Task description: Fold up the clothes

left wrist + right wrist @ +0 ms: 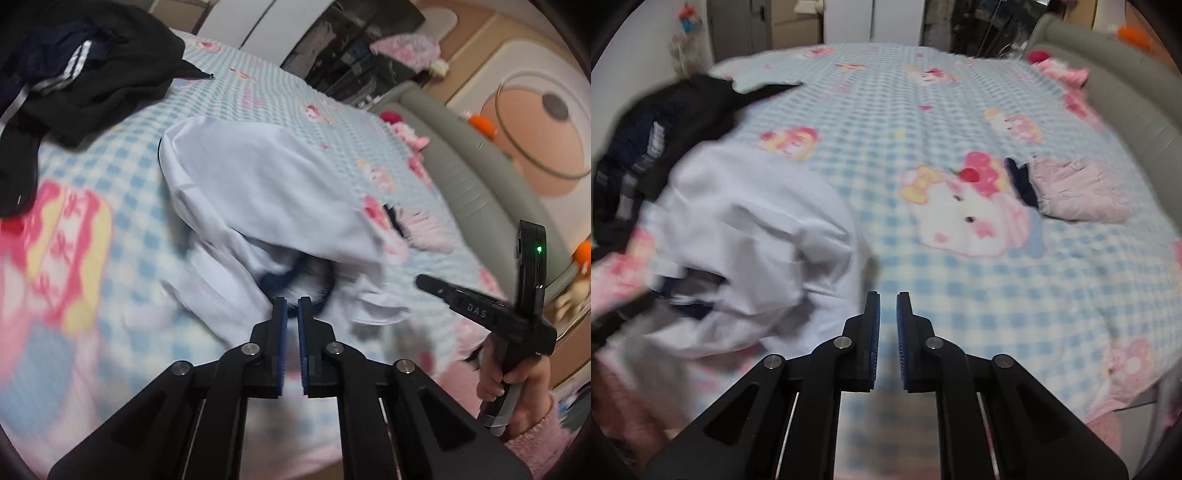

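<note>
Basically: bed with blue-checked cartoon blanket (923, 110) fills both views, grey padded bed frame (461, 166) along its far side. Dark clothes pile (74, 74), black with a white-striped navy piece on top, sits at the far left of the blanket. White garment (266, 192) lies crumpled mid-blanket, near edge, with a dark navy collar or trim showing in its folds; well apart from the dark pile in left view, nearly touching it in right view (blurred, can't tell). Small folded pink garment (1078, 188) rests near the bed frame, a dark item tucked at its left edge.

Left gripper (292, 306): narrow gap between the pads, nothing pinched, tips just over the white garment's collar area. Right gripper (888, 302): also slightly parted, holding nothing, tips over bare blanket just right of the white garment. In left view, right hand (506, 376) grips its tool's handle, pink sleeve at wrist. Both frames motion-blurred.
</note>
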